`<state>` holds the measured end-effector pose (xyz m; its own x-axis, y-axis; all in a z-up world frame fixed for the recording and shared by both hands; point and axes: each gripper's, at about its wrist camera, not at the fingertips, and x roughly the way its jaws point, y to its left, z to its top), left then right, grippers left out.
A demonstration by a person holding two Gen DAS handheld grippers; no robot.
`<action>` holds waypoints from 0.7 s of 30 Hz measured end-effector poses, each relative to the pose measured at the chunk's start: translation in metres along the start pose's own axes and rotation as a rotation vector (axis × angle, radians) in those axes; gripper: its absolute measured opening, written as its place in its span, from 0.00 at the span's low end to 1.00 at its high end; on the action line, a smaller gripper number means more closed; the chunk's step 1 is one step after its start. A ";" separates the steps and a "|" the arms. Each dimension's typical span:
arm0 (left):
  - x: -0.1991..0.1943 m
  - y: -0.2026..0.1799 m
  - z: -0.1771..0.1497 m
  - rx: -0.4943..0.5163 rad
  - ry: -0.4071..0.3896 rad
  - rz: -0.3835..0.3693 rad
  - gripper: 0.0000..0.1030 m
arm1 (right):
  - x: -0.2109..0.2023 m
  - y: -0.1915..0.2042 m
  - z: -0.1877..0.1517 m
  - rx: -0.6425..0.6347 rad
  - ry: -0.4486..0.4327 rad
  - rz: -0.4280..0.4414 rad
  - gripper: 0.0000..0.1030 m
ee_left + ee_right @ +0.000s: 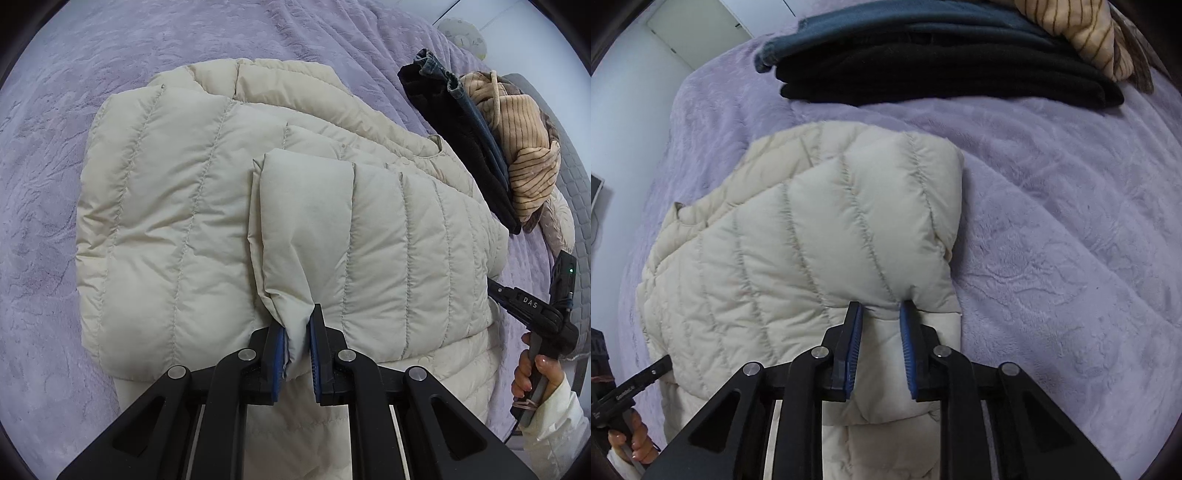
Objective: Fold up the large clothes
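Note:
A cream quilted puffer jacket [177,206] lies partly folded on a lilac plush bedspread [48,155]. My left gripper [298,325] is shut on a folded edge of the jacket, with fabric pinched between its blue pads. In the right wrist view the jacket [768,266] lies at centre left. My right gripper [881,314] is closed on a bunched fold of the jacket's edge, with fabric between its blue pads. The right gripper also shows at the right edge of the left wrist view [496,291], against the jacket's side.
A stack of folded dark clothes [942,70] with a tan striped garment [1086,33] on top lies at the far side of the bedspread [1071,240]. The stack also shows in the left wrist view [469,147]. A white wall and door [698,33] stand beyond the bed.

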<state>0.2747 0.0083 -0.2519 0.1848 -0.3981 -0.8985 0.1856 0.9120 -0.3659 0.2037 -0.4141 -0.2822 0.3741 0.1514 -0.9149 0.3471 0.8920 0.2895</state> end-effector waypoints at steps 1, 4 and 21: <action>-0.001 0.000 0.000 0.003 -0.001 0.004 0.13 | 0.002 -0.001 -0.001 -0.001 -0.005 0.002 0.20; -0.006 0.000 0.000 0.007 -0.004 0.019 0.13 | 0.002 0.003 -0.002 -0.028 -0.014 -0.015 0.20; -0.029 -0.025 0.017 0.112 -0.091 0.100 0.13 | -0.004 0.008 -0.001 -0.047 -0.010 -0.039 0.20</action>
<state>0.2808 -0.0052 -0.2129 0.2934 -0.3180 -0.9015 0.2675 0.9327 -0.2420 0.2041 -0.4065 -0.2768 0.3701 0.1123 -0.9222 0.3209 0.9161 0.2403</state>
